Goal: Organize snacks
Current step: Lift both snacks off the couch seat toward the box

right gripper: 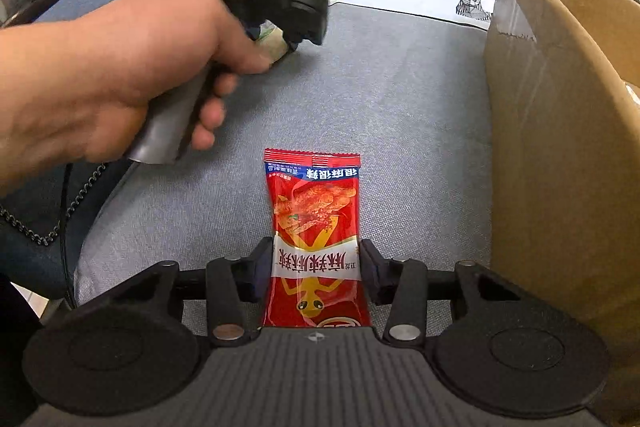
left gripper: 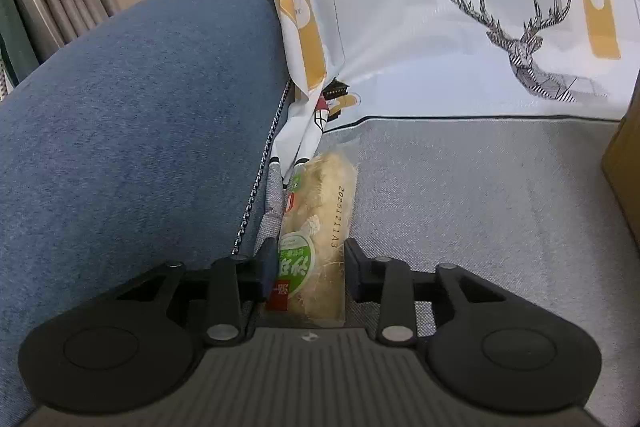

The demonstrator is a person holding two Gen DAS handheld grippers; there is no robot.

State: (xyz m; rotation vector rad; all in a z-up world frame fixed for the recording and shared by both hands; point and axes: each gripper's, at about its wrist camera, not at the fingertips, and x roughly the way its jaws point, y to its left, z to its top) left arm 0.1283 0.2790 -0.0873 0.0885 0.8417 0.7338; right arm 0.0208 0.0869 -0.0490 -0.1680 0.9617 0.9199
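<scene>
Both snacks gripped, none boxed yet.
Left tongs point(left gripper: 306, 267) clench bread pack point(left gripper: 320, 227); right tongs point(right gripper: 316, 267) clench red packet point(right gripper: 318, 239); cardboard box point(right gripper: 560, 147) at 3 o'clock.

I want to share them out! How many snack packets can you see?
2. A clear-wrapped pale bread-like snack with a green label lies between the left gripper fingers beside the blue cushion. A shiny red plastic snack packet sits between the right gripper fingers. The cardboard box may hide more.
</scene>
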